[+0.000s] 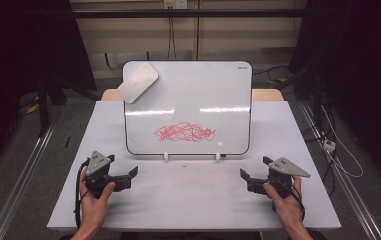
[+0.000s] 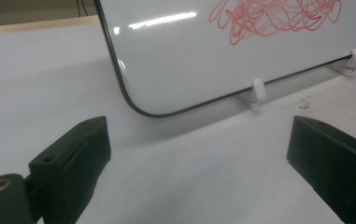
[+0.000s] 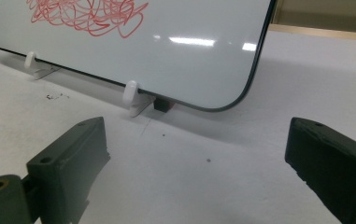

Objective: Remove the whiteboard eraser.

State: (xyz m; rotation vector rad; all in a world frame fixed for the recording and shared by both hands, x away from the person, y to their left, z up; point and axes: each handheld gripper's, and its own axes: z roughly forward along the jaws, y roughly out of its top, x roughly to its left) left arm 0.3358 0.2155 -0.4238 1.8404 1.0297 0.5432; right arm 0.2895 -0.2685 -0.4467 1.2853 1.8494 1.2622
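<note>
Standing whiteboard, red scribble, both tongs spread and empty

Propped near upright at the table's centre, slightly toward twelve o'clock: whiteboard (image 1: 188, 107), resting on two small white feet (image 1: 165, 156). Marked low on its face, around six o'clock of the panel, with a red scribble (image 1: 184, 132); cut off at the top edge in the left gripper view (image 2: 278, 18) and in the right gripper view (image 3: 87, 14). Stuck at the board's upper corner, about ten o'clock, overhanging the rim: white eraser (image 1: 138, 82), tilted. Printed at the one o'clock corner: a small dark mark, too tiny to read. Tucked behind the board's lower edge beside one foot in the right gripper view: a small dark block with a red trace (image 3: 163, 104), mostly hidden, not identifiable.

Held at seven o'clock of the table, well apart from the board: left gripper (image 1: 128, 175), jaws spread wide with nothing between them, bare tabletop showing in the gap (image 2: 199, 158). Held at five o'clock, likewise apart from the board: right gripper (image 1: 245, 177), jaws spread wide, nothing pinched (image 3: 196, 158). Cropped at the bottom edge of the high view: both forearms.

Scattered on the white table (image 1: 193, 200) ahead of the feet: a few dark specks (image 3: 54, 97). Beyond the table: dark surroundings, cables and rails, hard to make out.
</note>
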